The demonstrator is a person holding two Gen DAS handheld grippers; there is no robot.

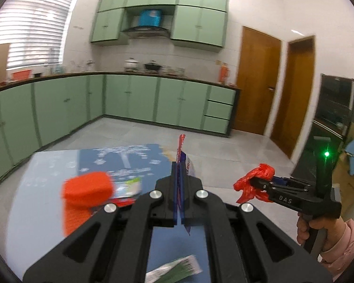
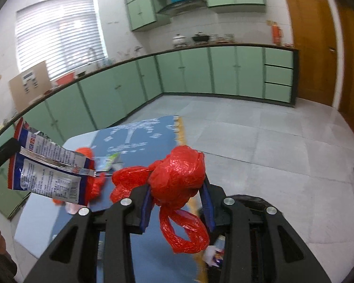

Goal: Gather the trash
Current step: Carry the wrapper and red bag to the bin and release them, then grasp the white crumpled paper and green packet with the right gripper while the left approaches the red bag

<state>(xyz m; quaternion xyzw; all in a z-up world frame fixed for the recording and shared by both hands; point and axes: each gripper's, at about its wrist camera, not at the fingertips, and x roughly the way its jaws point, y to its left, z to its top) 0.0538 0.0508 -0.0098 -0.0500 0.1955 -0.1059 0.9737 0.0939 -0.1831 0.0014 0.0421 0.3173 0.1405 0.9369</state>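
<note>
My left gripper [image 1: 179, 165] is shut on a flat blue, white and red snack wrapper [image 1: 182, 158], seen edge-on and held above the table. The wrapper also shows broadside in the right wrist view [image 2: 52, 172]. My right gripper [image 2: 177, 186] is shut on a crumpled red plastic bag [image 2: 179, 184], held above the table's right edge; it also shows in the left wrist view [image 1: 254, 184]. An orange object [image 1: 85, 195] and a green-and-white wrapper [image 1: 177, 268] lie on the table.
The table [image 1: 47, 172] has a blue printed cloth [image 1: 129, 160]. A dark bin [image 2: 252, 200] with scraps sits below my right gripper. Green cabinets [image 1: 141, 99] line the far walls, wooden doors [image 1: 257, 80] stand at right, and grey tile floor [image 2: 271, 146] lies between.
</note>
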